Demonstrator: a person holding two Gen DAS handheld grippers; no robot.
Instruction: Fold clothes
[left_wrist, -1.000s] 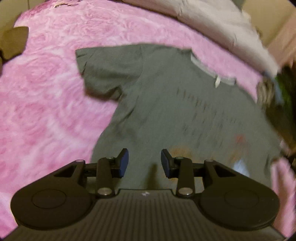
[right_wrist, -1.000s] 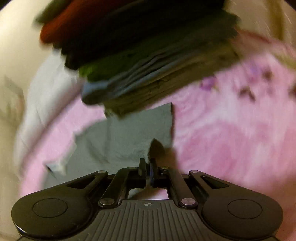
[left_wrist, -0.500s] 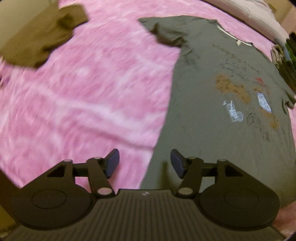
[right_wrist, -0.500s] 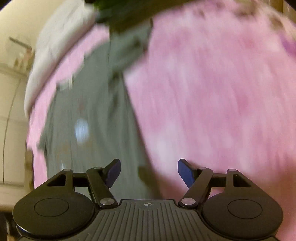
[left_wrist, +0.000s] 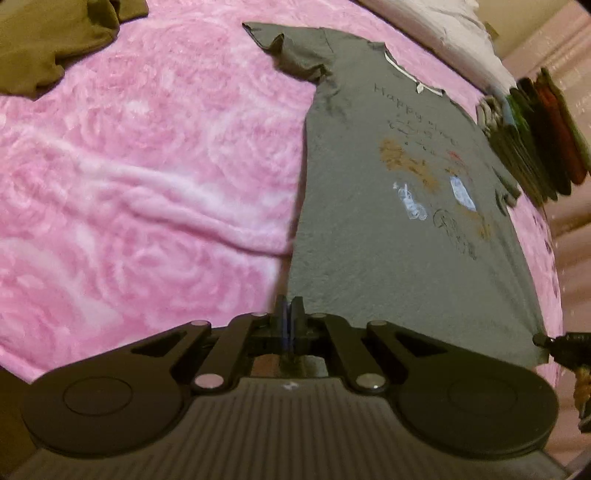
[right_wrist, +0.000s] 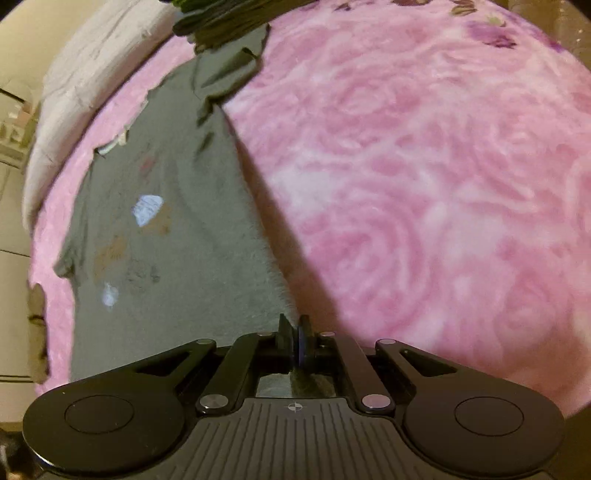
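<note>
Left wrist view: we see grey printed cotton T-shirt (left_wrist: 373, 206) spread flat on pink rose-pattern fleece blanket (left_wrist: 140, 177), reaching away ahead. Left gripper (left_wrist: 289, 321) clamps its near hem corner; right gripper (right_wrist: 295, 339) pinches the opposite corner.

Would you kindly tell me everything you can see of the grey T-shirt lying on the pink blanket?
The grey T-shirt lies spread flat, front up, on the pink blanket. It looks like soft knit cotton, short-sleeved, with a pale collar band and a small white tag. The chest carries dark lettering beginning "Happy" and small brown, white and red drawings. One sleeve is rumpled; the other reaches toward a stack of folded clothes. At the hem, the left tongs and right tongs are shut at the two bottom corners, apparently pinching the fabric.
</note>
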